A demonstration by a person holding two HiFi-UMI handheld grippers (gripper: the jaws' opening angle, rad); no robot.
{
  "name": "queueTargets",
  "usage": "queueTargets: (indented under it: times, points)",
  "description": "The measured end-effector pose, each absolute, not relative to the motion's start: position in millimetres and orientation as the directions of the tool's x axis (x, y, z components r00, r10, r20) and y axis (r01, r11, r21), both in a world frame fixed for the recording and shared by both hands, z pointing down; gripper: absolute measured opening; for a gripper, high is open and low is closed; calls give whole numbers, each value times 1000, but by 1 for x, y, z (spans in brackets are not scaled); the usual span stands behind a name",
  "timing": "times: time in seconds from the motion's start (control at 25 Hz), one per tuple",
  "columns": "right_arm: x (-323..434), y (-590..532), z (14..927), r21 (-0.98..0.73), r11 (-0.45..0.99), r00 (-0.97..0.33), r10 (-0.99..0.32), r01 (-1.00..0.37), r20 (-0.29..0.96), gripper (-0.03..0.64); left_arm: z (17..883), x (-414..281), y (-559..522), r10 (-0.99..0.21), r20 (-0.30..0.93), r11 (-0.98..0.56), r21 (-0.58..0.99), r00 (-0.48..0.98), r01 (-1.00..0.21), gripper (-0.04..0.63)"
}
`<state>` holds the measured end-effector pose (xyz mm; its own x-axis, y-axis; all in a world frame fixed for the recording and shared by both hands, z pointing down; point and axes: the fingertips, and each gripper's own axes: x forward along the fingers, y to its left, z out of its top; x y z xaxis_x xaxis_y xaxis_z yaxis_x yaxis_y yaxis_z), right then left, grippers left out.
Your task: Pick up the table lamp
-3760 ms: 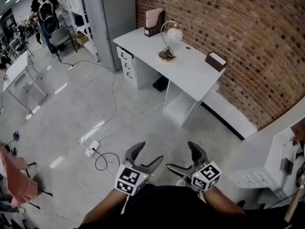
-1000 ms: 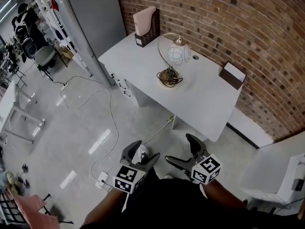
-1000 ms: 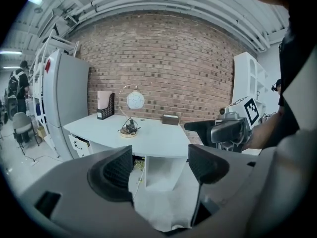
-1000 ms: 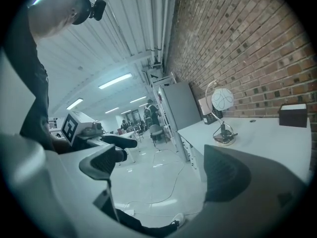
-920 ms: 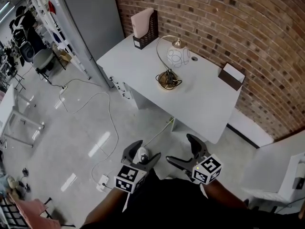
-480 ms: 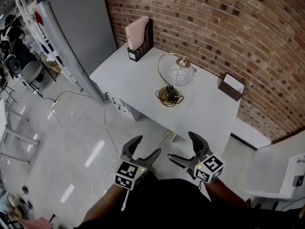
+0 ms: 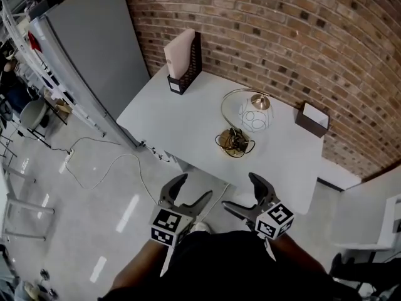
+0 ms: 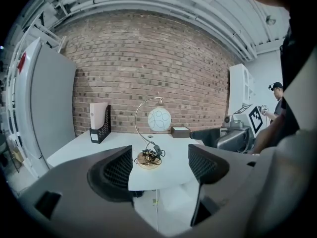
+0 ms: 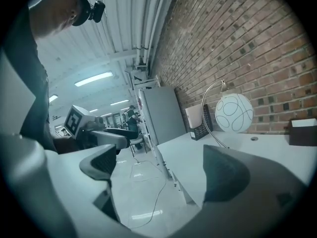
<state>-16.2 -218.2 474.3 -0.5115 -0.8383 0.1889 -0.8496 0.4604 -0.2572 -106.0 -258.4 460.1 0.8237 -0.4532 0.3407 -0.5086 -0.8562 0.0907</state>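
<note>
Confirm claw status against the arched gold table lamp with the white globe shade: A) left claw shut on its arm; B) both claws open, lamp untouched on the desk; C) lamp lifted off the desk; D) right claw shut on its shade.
B: the left claw and right claw both gape empty, while the arched gold table lamp stands on the white desk ahead of them.

In the right gripper view, the base of the table lamp is hidden behind a jaw of the right gripper, and the dark box is cut off at the picture's edge. In the head view, the cord is too small to be traced.
</note>
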Motion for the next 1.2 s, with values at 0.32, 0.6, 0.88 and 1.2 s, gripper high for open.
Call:
queueTargets:
  times: [0.32, 0.6, 0.88, 1.2]
  points:
    - [-17, -250, 480, -260, 390, -448, -865, -883, 225, 552, 469, -107, -294, -397, 335, -879, 128, 854, -459, 351]
    - [3, -271, 486, -257, 363, -425, -870, -895, 250, 552, 474, -90, -321, -380, 340, -885, 137, 860, -445, 351]
    - [29, -298, 488, -245, 377, -435, -864, -893, 254, 551, 460, -64, -355, -397, 332, -884, 111, 856, -454, 351]
    - [80, -315, 494, -245, 381, -438, -865, -891, 247, 546, 452, -21, -387, -432, 323, -877, 64, 842, -475, 351]
